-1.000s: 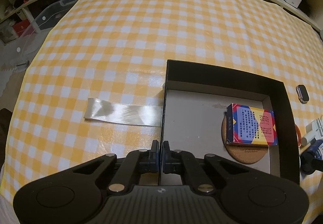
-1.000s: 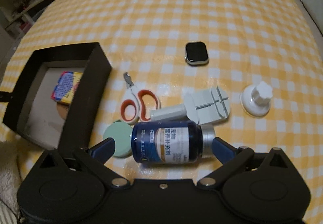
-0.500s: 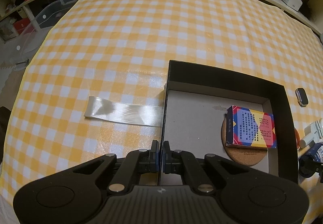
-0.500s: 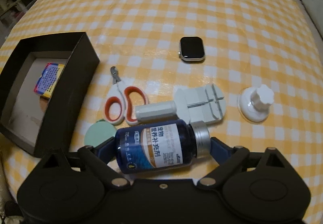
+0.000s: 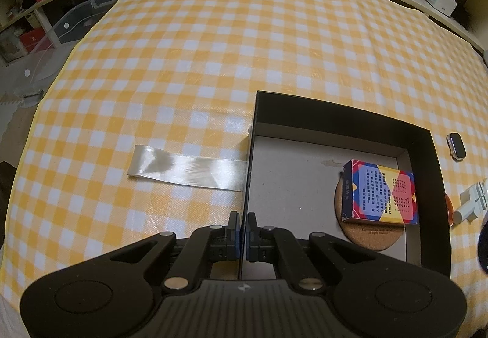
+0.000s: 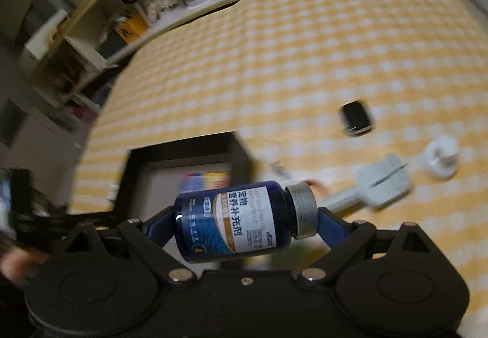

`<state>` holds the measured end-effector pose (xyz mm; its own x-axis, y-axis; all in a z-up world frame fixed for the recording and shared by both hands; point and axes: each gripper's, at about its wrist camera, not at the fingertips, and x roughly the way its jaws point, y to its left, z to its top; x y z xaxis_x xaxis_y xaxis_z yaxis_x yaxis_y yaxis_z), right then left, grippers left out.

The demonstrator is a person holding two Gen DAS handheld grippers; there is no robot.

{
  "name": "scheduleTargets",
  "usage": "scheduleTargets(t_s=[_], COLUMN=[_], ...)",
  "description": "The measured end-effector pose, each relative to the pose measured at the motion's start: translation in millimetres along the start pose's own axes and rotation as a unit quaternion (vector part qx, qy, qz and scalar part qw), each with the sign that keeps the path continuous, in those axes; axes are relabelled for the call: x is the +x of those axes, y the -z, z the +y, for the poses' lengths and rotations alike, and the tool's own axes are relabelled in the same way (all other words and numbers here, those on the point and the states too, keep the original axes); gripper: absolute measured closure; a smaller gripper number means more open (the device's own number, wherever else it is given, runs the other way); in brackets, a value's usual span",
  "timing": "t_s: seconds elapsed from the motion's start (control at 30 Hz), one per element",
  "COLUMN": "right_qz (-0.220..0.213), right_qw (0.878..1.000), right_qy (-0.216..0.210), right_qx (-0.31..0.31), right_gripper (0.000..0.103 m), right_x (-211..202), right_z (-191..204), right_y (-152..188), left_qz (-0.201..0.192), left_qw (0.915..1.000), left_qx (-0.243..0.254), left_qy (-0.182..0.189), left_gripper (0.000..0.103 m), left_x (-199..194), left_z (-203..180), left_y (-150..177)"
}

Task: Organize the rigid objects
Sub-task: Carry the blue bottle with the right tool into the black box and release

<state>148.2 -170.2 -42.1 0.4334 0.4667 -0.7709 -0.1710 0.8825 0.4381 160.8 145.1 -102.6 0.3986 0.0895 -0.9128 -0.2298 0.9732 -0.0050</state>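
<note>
My left gripper is shut on the left wall of a black open box and holds it on the checked cloth. Inside the box lie a colourful card box and a cork coaster. My right gripper is shut on a dark blue supplement bottle with a silver cap, held sideways in the air above the table, near the box's right side. The right wrist view is blurred by motion.
On the cloth right of the box lie a smartwatch, a white knob, a white tool and scissors, partly hidden. A shiny ribbon lies left of the box. Shelves line the far edge.
My right gripper has lifted the blue bottle off the table and swung left toward the box. The left gripper stays shut on the box wall.
</note>
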Motion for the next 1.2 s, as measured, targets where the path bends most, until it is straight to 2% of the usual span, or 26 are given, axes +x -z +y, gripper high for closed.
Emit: scheduleTargets(t_s=[0.13, 0.27, 0.47, 0.77, 1.2], right_qz=[0.008, 0.013, 0.040, 0.034, 0.043], right_qw=[0.999, 0.999, 0.997, 0.997, 0.995], right_qy=[-0.029, -0.031, 0.002, 0.058, 0.076], right_qx=[0.031, 0.043, 0.065, 0.040, 0.037], right_gripper=[0.007, 0.007, 0.007, 0.006, 0.007], right_x=[8, 17, 45, 55, 54], right_z=[26, 48, 64, 76, 75], right_y=[5, 8, 20, 29, 33], left_qz=[0.000, 0.000, 0.000, -0.001, 0.000], left_qw=[1.0000, 1.0000, 1.0000, 1.0000, 1.0000], left_qx=[0.000, 0.000, 0.000, 0.001, -0.001], left_qy=[0.000, 0.000, 0.000, 0.000, 0.000], left_gripper=[0.100, 0.100, 0.100, 0.100, 0.100], left_x=[1, 0, 0, 0, -2], left_z=[1, 0, 1, 2, -1], left_y=[-1, 1, 0, 1, -2])
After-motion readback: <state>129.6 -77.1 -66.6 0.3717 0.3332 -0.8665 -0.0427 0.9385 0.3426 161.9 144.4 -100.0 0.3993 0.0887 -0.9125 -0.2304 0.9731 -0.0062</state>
